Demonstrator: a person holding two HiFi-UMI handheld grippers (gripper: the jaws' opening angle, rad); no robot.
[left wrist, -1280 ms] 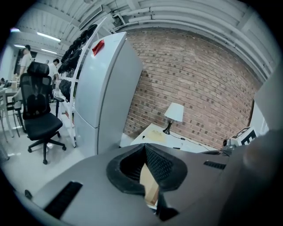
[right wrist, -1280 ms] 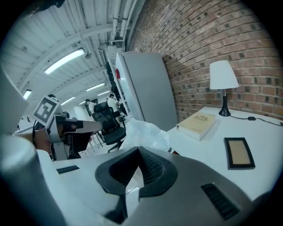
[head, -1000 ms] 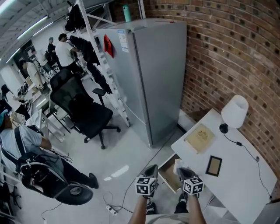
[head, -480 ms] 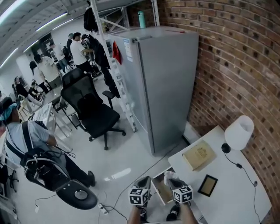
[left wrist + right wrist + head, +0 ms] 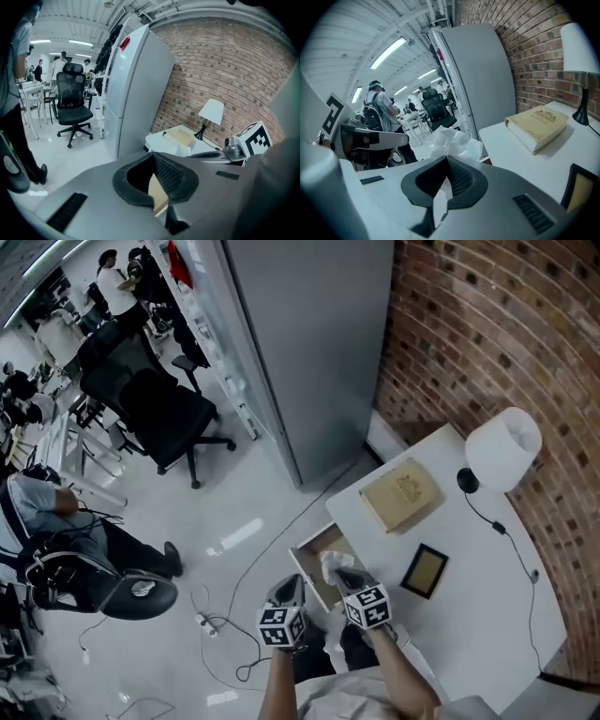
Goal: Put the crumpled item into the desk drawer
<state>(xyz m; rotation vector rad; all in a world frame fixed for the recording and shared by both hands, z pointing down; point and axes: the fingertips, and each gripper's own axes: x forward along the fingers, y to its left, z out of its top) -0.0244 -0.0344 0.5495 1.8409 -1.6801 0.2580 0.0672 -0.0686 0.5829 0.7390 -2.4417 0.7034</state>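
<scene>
A tall grey refrigerator (image 5: pixel 300 343) fills the top of the head view, standing against a red brick wall (image 5: pixel 487 324) that runs down the right side. Below them a white desk (image 5: pixel 469 615) stretches along the wall. Left of the refrigerator a black office chair (image 5: pixel 159 409) stands on the pale floor, and farther left a seated person (image 5: pixel 37 512) is partly in view at the frame edge. A thin cable (image 5: pixel 225 615) trails across the floor near the desk.

On the desk, a white-shaded lamp (image 5: pixel 503 448) stands close to the wall. A tan book (image 5: pixel 401 494) lies flat near the end nearest the refrigerator, and a small dark picture frame (image 5: pixel 425 570) lies apart from it, nearer the person.

The desk drawer (image 5: pixel 314 554) is pulled open on the desk's left side, showing its wooden inside.

The crumpled item (image 5: pixel 335 563), a white wad, is held over the drawer's near right part, by the desk's edge. The right tongs (image 5: pixel 447 161) are clamped on it, and the wad bulges out beyond their tips. The left tongs (image 5: pixel 154 157) hang just left of the drawer, their tips pressed together with nothing gripped.
</scene>
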